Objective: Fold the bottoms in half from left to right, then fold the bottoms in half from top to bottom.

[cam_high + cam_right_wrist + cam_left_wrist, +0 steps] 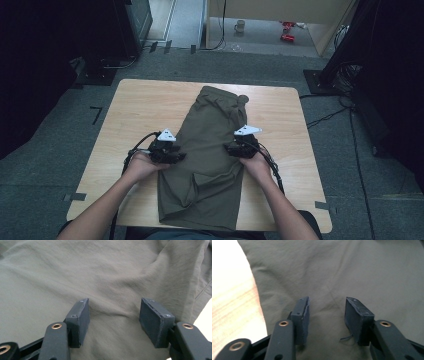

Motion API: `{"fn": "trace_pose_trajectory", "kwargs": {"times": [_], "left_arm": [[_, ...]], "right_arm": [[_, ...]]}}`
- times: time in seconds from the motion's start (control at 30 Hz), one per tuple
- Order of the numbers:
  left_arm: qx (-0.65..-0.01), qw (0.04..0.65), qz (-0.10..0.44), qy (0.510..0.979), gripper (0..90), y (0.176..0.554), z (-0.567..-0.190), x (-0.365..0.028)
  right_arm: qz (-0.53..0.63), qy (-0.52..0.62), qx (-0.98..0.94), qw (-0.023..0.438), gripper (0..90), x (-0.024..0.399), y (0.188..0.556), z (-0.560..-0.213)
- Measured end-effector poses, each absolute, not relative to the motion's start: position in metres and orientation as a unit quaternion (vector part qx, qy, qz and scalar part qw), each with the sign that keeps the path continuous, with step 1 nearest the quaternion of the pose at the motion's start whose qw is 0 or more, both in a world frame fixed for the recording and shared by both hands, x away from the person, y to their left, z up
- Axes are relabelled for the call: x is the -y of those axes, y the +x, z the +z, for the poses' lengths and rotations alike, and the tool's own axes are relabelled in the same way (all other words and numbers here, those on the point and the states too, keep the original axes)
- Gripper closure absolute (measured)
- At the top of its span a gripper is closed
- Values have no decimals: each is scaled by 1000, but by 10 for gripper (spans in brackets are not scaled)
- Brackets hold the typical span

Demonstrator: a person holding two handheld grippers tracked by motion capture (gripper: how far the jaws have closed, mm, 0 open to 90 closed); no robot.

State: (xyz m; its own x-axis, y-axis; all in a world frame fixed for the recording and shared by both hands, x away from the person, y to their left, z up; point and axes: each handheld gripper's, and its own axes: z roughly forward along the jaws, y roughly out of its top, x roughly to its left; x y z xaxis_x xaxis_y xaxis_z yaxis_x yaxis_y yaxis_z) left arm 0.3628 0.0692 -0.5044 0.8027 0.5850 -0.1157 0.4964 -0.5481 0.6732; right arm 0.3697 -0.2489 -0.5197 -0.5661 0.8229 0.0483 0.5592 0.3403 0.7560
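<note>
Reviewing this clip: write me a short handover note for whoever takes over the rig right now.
Left gripper: jaws apart, over the left edge of the olive shorts, nothing pinched.
Right gripper: jaws apart, over the shorts' right edge, nothing pinched.
Shorts: folded lengthwise on the wooden table, waistband at the far end, hems near the person.
Done: the lengthwise fold, apparently.
Left: probably a crosswise fold; grip both edges first.

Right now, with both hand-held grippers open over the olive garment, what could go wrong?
1. The left hand-held gripper has flat cloth between open jaws; closing may pinch several layers of the garment.
2. The right hand-held gripper straddles a wrinkle, so it may grab unevenly.
3. The near hem reaches the table edge; pulling could slide it off.
</note>
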Motion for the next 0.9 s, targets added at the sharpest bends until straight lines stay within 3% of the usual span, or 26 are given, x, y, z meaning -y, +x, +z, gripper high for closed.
{"fn": "trace_pose_trajectory", "kwargs": {"times": [0.9], "left_arm": [[-316,358,43,878,456,313,-503,-85]], "right_arm": [[382,395,-821,157,401,230,340,-519]]}}
